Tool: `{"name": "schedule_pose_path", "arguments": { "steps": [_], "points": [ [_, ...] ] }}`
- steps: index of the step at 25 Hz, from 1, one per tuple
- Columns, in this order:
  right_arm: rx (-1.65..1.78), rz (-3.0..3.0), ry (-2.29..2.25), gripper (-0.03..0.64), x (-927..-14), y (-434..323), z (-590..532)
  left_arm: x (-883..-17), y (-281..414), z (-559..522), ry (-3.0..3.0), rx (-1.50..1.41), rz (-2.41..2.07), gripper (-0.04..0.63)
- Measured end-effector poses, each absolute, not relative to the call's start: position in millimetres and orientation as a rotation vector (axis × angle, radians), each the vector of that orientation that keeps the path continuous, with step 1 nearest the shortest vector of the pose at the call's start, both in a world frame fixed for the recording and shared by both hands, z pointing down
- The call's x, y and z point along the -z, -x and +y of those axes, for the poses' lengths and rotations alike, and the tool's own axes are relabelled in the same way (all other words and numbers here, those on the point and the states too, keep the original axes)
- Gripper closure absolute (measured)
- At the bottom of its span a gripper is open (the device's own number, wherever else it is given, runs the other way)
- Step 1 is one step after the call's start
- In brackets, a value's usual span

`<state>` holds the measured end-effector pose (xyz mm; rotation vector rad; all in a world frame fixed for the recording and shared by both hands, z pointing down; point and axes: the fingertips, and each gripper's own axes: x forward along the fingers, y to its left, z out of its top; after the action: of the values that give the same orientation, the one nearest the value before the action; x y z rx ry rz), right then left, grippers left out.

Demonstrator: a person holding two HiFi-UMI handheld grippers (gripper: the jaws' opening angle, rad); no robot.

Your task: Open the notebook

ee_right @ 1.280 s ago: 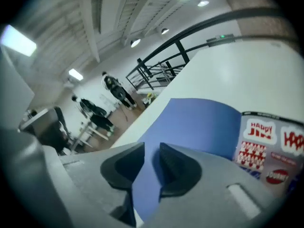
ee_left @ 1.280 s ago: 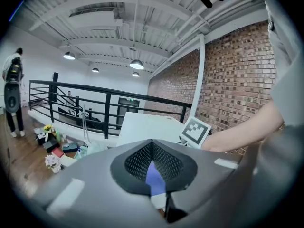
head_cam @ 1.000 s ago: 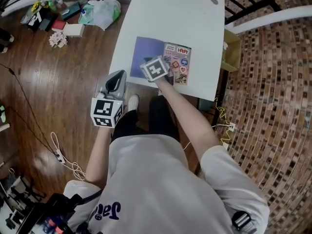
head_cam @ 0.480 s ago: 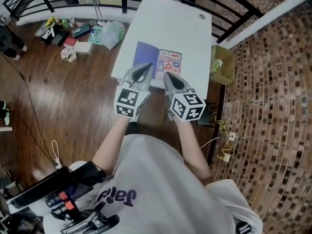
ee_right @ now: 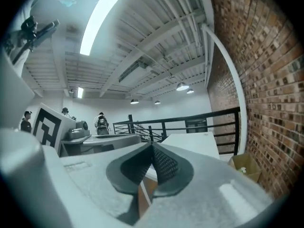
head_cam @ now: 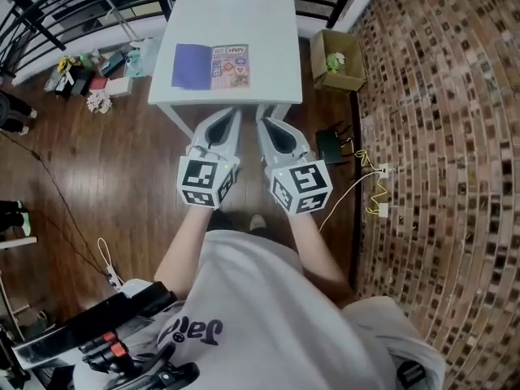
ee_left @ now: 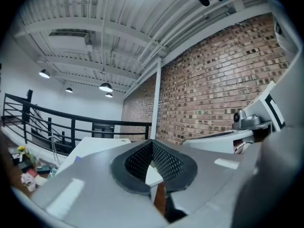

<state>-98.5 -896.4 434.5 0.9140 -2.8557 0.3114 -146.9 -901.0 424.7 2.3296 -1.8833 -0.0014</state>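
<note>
The notebook [head_cam: 211, 66] lies open on the white table [head_cam: 268, 47] near its front edge, a purple sheet on the left and a sticker-covered page on the right. Both grippers hang side by side in front of the person, well short of the table and touching nothing. My left gripper [head_cam: 231, 114] [ee_left: 152, 142] points level toward the table with its jaws together and empty. My right gripper [head_cam: 262, 123] [ee_right: 152, 145] sits beside it, also shut and empty. The notebook does not show in either gripper view, only the table top [ee_left: 97, 145] [ee_right: 190, 140].
A cardboard box [head_cam: 337, 65] stands on the floor right of the table. A black railing [head_cam: 73, 2] runs behind it, with clutter [head_cam: 89, 71] on the wooden floor at left. Cables [head_cam: 370, 193] lie by the brick wall at right.
The right gripper has come off the notebook and back from the table. Both grippers have risen and drawn together in front of the person. The view now stands farther from the table.
</note>
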Motion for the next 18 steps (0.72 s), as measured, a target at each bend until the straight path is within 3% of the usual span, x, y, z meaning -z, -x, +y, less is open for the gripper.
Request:
{"name": "schedule_pose_path", "arguments": {
  "steps": [6, 18],
  "points": [
    [-0.051, -2.849, -1.073, 0.624, -383, 81, -875, -380, 146, -875, -2.433, -0.011, -1.931, 0.578],
    [0.007, -2.888, -1.044, 0.624, -364, 138, -839, -363, 221, -822, -2.358, 0.024, -2.070, 0.578]
  ]
}}
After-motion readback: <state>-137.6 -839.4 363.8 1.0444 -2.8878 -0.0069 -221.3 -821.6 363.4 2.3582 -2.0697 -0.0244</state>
